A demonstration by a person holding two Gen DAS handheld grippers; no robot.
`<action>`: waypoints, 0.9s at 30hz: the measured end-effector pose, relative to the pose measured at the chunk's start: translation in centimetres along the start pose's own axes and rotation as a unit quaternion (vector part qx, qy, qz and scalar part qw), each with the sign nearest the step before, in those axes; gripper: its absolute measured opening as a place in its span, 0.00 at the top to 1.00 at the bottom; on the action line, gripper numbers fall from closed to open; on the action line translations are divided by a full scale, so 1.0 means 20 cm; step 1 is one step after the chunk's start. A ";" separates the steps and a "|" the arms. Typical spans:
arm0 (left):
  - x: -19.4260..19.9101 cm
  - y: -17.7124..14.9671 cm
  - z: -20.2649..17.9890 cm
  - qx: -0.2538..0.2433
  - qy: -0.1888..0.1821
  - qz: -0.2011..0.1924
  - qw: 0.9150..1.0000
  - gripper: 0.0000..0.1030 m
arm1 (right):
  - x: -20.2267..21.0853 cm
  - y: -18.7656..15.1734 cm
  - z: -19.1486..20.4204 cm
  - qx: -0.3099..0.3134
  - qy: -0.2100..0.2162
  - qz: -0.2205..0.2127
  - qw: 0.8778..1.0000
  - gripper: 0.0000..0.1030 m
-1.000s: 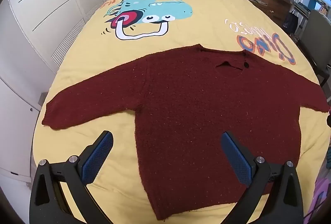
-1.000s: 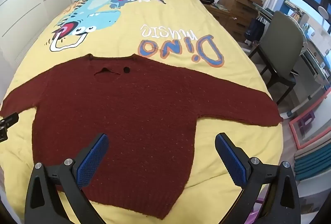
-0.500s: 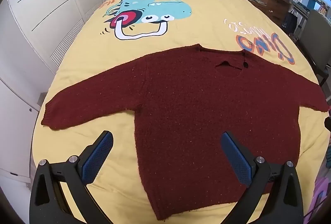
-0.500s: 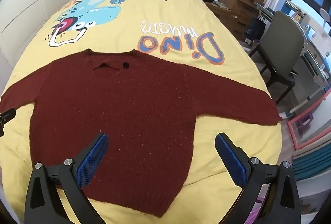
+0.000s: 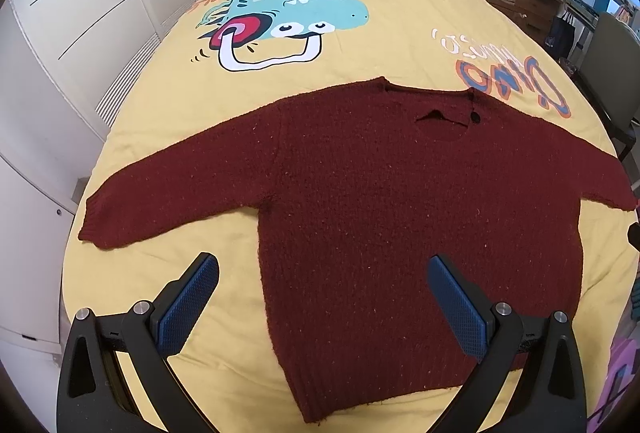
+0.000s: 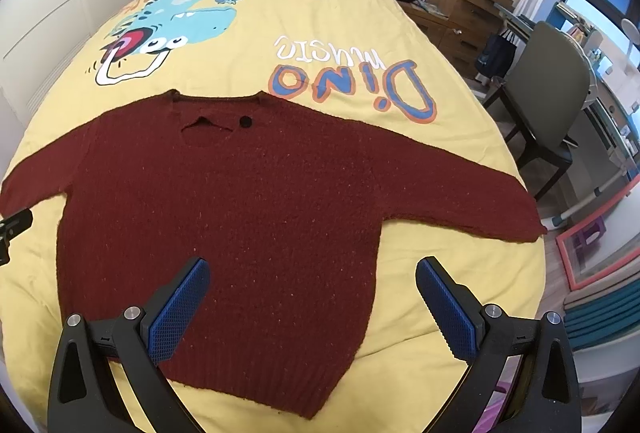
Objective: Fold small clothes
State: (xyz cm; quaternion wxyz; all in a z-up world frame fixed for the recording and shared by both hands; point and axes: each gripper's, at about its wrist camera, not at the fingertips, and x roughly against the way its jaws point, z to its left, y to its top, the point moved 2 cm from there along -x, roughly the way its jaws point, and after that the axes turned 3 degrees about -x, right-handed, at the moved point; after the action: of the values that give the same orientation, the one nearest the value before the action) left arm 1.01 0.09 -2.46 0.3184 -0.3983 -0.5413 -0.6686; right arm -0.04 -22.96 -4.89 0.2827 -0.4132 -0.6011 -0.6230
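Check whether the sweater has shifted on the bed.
No. The sweater lies as before, its shoulder edge just under the Dino lettering, sleeves spread.

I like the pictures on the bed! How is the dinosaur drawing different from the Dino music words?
The dinosaur drawing is a turquoise cartoon face with eyes and a wide white mouth; the Dino music words are blue-and-orange and white letters. The dinosaur drawing lies beyond the sweater's collar, and the Dino music words beyond its shoulder. Both are printed on the yellow bedspread.

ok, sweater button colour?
Black, on the dark red sweater, at the neckline button. Clearest in the right wrist view.
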 end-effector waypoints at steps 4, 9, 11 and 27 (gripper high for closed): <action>0.00 0.00 0.00 -0.003 0.002 0.001 1.000 0.01 | 0.00 0.00 0.00 0.003 0.000 0.001 1.000 0.01; 0.00 0.00 0.00 -0.003 0.002 0.001 1.000 0.01 | 0.00 0.00 0.01 0.007 0.001 0.003 1.000 0.01; 0.00 0.00 -0.01 -0.004 0.003 0.002 1.000 0.01 | 0.00 0.00 0.01 0.008 0.000 0.003 1.000 0.01; 0.01 0.00 0.02 -0.001 0.008 0.001 1.000 0.01 | -0.02 0.00 0.02 0.011 -0.002 0.008 1.000 0.01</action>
State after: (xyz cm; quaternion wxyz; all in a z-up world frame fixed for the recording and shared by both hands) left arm 0.91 0.44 -2.30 0.3230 -0.3940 -0.5374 -0.6721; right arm 0.14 -22.54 -5.23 0.2910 -0.4165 -0.6052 -0.6129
